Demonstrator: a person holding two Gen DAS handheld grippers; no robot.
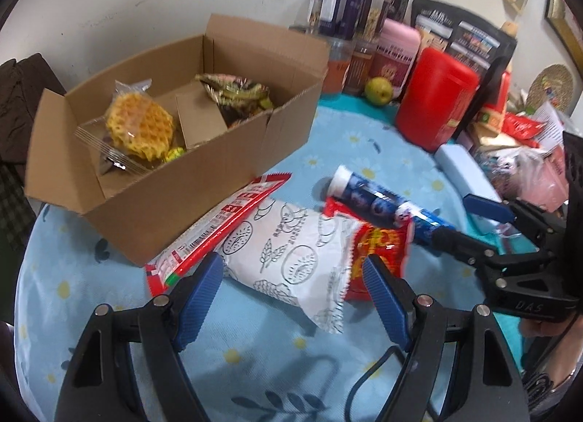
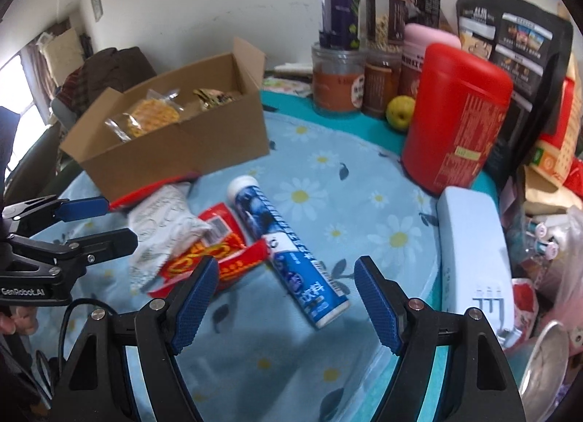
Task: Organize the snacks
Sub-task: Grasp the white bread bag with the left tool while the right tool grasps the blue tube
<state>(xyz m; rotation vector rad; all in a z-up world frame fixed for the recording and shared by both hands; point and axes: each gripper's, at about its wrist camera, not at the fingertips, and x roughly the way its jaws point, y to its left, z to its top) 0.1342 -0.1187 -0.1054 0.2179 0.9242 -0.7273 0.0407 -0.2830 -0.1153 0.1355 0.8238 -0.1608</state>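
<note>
An open cardboard box (image 1: 204,181) (image 2: 171,152) on the blue flowered cloth holds a wrapped yellow waffle (image 1: 140,127) and a greenish packet (image 1: 237,92). In front of it lie a white printed packet (image 1: 291,254) (image 2: 164,225), a red-and-white packet (image 1: 218,229), a small red packet (image 1: 379,251) (image 2: 215,254) and a blue tube (image 1: 382,203) (image 2: 288,251). My left gripper (image 1: 291,276) hangs open just above the white packet. My right gripper (image 2: 284,276) stands open above the blue tube's near end. Neither holds anything.
Jars (image 2: 342,18), a red canister (image 2: 455,116), a pink container (image 1: 397,47), a green fruit (image 2: 400,112) and dark bags (image 2: 517,47) crowd the back right. A pale blue case (image 2: 470,240) lies right of the tube. Clutter fills the right edge. A hand (image 2: 18,323) shows at left.
</note>
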